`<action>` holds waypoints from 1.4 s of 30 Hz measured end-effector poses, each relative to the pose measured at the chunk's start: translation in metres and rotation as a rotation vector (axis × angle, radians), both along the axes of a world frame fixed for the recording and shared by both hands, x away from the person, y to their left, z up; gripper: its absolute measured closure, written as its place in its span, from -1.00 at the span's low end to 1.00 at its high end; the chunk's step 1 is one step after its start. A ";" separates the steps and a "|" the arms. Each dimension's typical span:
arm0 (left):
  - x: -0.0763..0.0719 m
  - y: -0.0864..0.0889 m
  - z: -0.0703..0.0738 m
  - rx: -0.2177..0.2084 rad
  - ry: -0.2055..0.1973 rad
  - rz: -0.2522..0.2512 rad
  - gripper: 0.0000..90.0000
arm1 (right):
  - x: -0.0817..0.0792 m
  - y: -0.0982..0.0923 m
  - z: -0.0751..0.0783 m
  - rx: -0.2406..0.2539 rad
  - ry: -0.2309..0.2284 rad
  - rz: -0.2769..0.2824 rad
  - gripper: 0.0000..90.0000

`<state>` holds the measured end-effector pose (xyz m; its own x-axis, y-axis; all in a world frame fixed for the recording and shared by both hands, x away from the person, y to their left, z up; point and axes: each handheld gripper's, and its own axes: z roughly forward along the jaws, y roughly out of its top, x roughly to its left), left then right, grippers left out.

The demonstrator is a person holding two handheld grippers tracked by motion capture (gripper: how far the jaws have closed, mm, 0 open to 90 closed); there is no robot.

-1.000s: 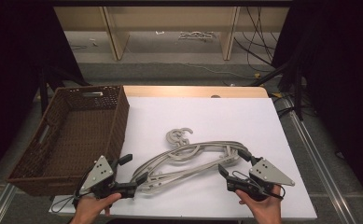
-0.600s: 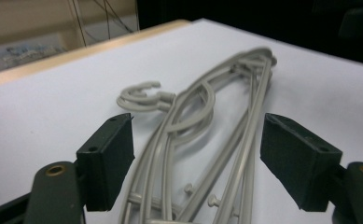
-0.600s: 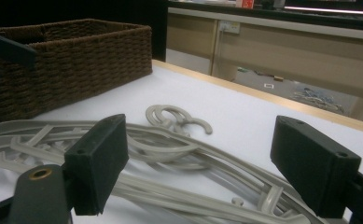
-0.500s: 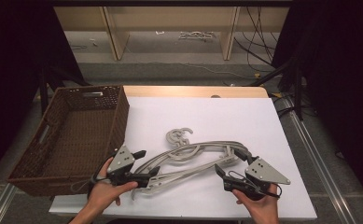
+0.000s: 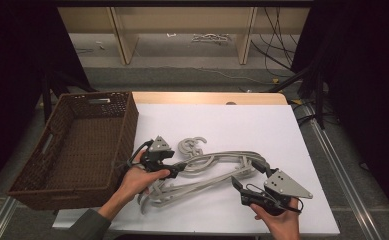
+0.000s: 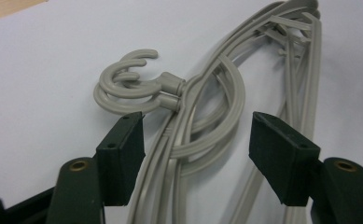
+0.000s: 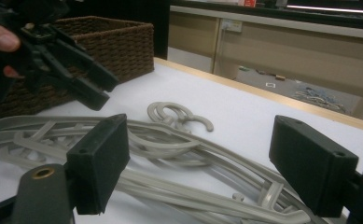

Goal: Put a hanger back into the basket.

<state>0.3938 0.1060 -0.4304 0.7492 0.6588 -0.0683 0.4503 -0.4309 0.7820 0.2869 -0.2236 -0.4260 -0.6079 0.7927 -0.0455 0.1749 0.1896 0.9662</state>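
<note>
Since the earlier frame, left gripper has slid right over the hangers, jaws closing, bars between them but unpinched. Right gripper stays open beside the pile. Three hooks show; one basket sits left. No writing readable.

Kinda hard to count the grey hangers, they overlap in one tangle. In the left gripper view their far ends run off the top and bottom edges. The person's hand covers part of the pile, and the hooks blur together.
</note>
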 end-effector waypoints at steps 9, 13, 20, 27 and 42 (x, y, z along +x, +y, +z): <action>0.021 -0.018 -0.002 0.057 0.057 -0.013 -0.03 | 0.001 0.001 -0.001 0.006 0.005 0.002 -0.53; 0.028 -0.024 -0.007 0.091 0.095 -0.039 0.05 | 0.002 0.001 -0.002 -0.008 0.011 0.007 -0.53; 0.039 -0.028 -0.013 0.143 0.159 -0.044 0.21 | 0.002 0.003 -0.003 0.008 0.014 0.029 -0.52; 0.046 -0.031 -0.019 0.163 0.199 -0.048 0.31 | 0.003 0.004 -0.003 -0.017 0.006 0.047 -0.50; 0.053 -0.036 -0.031 0.185 0.256 -0.093 0.66 | 0.004 0.007 -0.004 -0.047 0.000 0.059 -0.47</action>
<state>0.4467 0.0697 -0.4616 0.7805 0.6074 -0.1479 0.5746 -0.6037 0.5527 0.2910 -0.2163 -0.4304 -0.6536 0.7524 -0.0818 0.1625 0.2451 0.9558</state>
